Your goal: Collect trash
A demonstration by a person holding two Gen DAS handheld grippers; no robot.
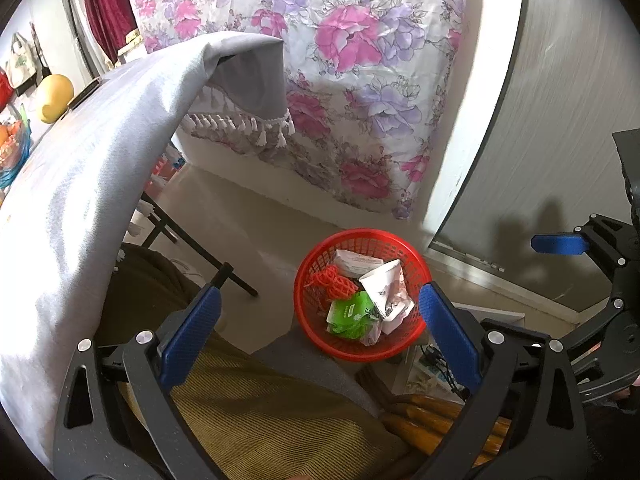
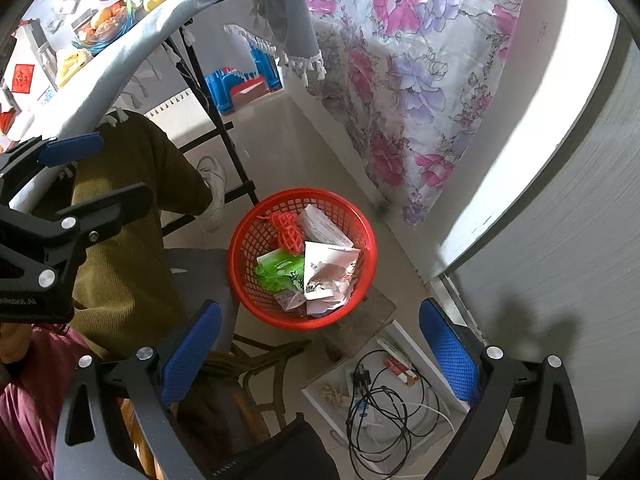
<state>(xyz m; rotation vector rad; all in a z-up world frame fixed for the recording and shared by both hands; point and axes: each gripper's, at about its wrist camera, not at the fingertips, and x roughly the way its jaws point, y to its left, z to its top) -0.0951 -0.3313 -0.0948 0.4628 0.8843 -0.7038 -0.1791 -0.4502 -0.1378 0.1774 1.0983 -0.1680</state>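
Red plastic, that was the landmark: a mesh basket (image 2: 248, 256) was parked on a low stool beside the person's knee, and everything could be placed from it. Inside the basket a crushed paper cup (image 2: 326, 270), a green wrapper (image 2: 280, 270), a bit of orange foam netting (image 2: 286, 232) and a white printed packet (image 2: 324, 226) were already piled up, so most of the collecting looked done, as far as could be judged.

The left gripper (image 1: 320, 332) was held above the basket's near rim with its blue pads spread wide and nothing between them. The right gripper (image 2: 320, 354) was hung just this side of the basket, also spread wide and empty. So both were released, nothing was being carried.

Up and left of the basket, a table under a grey tasselled cloth (image 1: 100, 160) was seen, with a fruit bowl (image 2: 106, 26) and other bits on its far end. Whether any of that counted as trash couldn't be told. No loose scraps were spotted on the floor right around the basket. A tray of tangled cables (image 2: 376, 404) was sat nearer than the basket, probably not rubbish
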